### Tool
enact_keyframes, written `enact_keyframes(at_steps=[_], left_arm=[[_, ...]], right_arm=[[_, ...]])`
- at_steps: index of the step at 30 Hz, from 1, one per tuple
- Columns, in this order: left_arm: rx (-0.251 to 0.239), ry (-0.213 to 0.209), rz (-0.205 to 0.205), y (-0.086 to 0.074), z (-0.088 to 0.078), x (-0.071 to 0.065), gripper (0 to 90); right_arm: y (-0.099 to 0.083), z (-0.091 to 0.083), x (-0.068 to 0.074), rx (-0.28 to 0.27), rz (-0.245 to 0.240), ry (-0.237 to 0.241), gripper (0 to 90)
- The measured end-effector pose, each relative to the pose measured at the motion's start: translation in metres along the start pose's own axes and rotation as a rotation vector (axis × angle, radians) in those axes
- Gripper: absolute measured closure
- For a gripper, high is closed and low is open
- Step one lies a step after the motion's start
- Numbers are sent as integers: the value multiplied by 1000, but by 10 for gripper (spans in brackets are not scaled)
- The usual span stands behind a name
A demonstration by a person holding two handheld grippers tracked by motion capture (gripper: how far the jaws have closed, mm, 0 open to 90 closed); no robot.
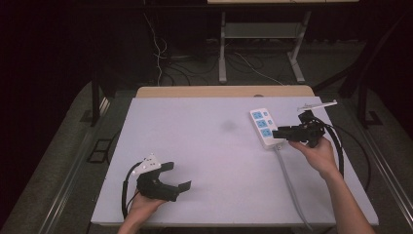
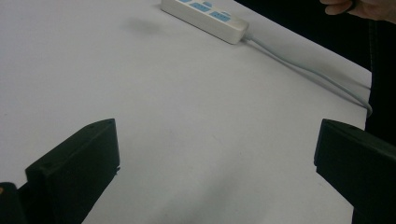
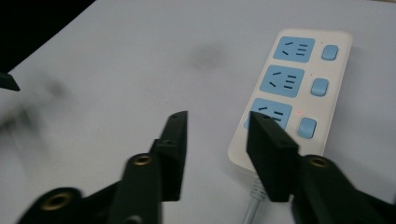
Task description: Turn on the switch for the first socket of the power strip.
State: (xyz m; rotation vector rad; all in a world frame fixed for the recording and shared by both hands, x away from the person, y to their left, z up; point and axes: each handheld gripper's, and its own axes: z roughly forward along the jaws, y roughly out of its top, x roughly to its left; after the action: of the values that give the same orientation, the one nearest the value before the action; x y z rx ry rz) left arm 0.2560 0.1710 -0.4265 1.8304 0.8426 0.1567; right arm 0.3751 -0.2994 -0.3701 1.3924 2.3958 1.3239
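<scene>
White power strip point(image 3: 299, 88), three blue sockets, three blue switches, grey cord, both hand-held grippers spread, empty.

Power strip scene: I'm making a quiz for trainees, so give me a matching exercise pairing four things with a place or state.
1. power strip
2. left gripper
3. right gripper
4. grey cord

a. near table edge, jaws wide, holding nothing
b. hovering at the strip's cord end
c. trails toward the person
d. lies flat, far right

Pairs: 1-d, 2-a, 3-b, 4-c

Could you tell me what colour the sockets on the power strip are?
Light blue, clearest in the right gripper view: power strip.
</scene>
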Motion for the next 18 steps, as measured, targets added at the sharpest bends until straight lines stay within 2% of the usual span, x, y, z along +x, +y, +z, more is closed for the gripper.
enact_keyframes(at_steps=[2,5,9,18], left_arm=[[0,1,-1,0,0,0,0],[-1,2,-2,0,0,0,0],[-1,3,-2,0,0,0,0],[0,3,-4,0,0,-1,0]], right_arm=[[-3,-2,2,-16,16,3,364],[-8,-4,5,-29,31,-17,152],[-17,-10,8,-59,55,-12,8],[-32,-22,20,-78,34,33,1]])
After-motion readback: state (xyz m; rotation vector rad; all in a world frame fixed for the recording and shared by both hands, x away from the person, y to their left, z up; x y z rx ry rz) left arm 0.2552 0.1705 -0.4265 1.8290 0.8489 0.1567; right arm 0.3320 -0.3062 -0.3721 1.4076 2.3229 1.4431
